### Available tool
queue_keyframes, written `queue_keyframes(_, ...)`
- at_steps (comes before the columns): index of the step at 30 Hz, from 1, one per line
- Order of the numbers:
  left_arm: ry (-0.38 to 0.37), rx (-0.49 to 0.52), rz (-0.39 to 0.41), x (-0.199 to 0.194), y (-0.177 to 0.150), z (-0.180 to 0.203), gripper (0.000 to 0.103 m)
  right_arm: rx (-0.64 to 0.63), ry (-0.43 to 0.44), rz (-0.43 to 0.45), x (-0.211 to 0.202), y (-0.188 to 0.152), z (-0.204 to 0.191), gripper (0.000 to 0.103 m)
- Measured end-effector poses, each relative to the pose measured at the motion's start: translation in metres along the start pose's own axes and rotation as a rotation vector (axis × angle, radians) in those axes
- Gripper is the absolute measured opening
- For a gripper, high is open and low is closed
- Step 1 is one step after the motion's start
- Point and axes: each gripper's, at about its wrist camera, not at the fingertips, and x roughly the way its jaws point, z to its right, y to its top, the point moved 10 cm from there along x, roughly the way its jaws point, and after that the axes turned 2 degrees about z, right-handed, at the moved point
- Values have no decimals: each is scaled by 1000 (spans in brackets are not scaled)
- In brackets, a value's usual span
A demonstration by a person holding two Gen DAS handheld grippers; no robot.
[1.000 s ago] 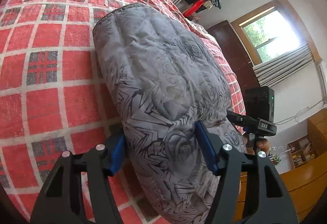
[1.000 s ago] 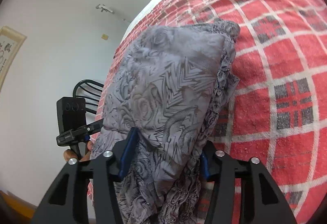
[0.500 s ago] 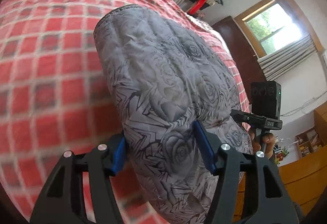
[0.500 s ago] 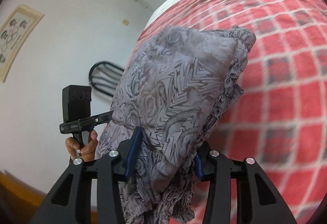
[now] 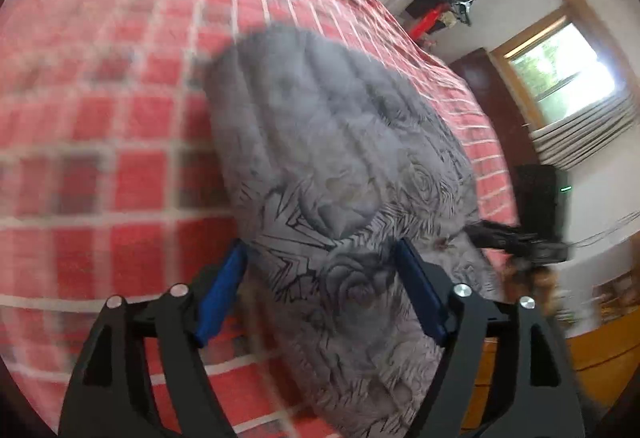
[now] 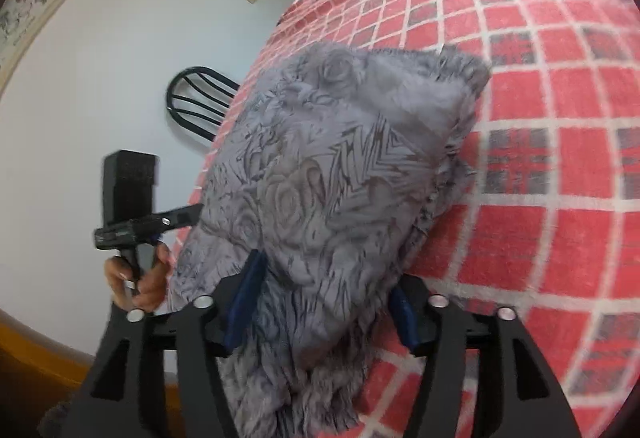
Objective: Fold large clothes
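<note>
A folded grey garment with a black rose print [image 5: 340, 142] is a thick bundle over the red checked blanket [image 5: 100, 118] on the bed. My left gripper [image 5: 322, 290] has one end of the bundle between its blue pads. The jaws are opening, and the left pad stands just clear of the cloth. In the right wrist view the other end of the garment [image 6: 340, 166] lies between the pads of my right gripper [image 6: 324, 302]. Those jaws are opening too, and the right pad's face shows beside the cloth. A hand [image 6: 136, 278] grips the left gripper's handle.
The red checked blanket [image 6: 560, 198] spreads wide on both sides of the bundle. A black chair [image 6: 200, 106] stands by the white wall past the bed's edge. A wooden cabinet [image 5: 592, 350] and a window [image 5: 560, 70] lie beyond the far side.
Both grippers have carried the bundle across the bed, and the view has drawn back from the blanket. Each pair of jaws stands wider now than in the earlier frames.
</note>
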Motion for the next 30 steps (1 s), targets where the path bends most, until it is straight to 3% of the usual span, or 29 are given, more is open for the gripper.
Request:
queue_keyframes(2,88,53,88,-35,2,4,83,-78,-94,97,-34,11,-10,63)
queue_keyframes(4,68,109,136,-59,-3,28,82,-158,-176,187,-55,22,-22,61)
queue_keyframes(6,41,151,151,-64,-11,50,77,-257,-257,232,-59,35,-41,44)
queue_keyframes(8,-30,155,88,-49,-26,72,58,-293,-291,197,-37,37,-48,33)
queue_keyframes(9,-53,154,46,-39,-37,76,58,-285,-305,166,-23,35,-42,29)
queue_keyframes(12,23,177,5,-10,-50,66,59,-274,-367,67,16,23,-9,25)
queue_keyframes(13,12,162,-4,-5,-51,62,59,-259,-368,25,32,18,1,25)
queue_keyframes(18,44,194,-51,7,-50,59,59,-242,-378,-56,44,20,13,25)
queue_keyframes(20,-6,163,-55,-8,-43,62,58,-248,-390,-62,35,21,8,25)
queue_keyframes(21,-40,139,-24,-21,-32,64,58,-249,-374,-34,22,24,-1,26)
queue_keyframes(24,-32,115,91,-52,7,58,59,-290,-314,42,-14,13,-36,26)
queue_keyframes(27,18,111,101,-42,34,49,60,-347,-315,15,-17,-16,-53,26)
queue_keyframes(30,87,127,43,-3,48,36,60,-404,-368,-7,-1,-38,-49,26)
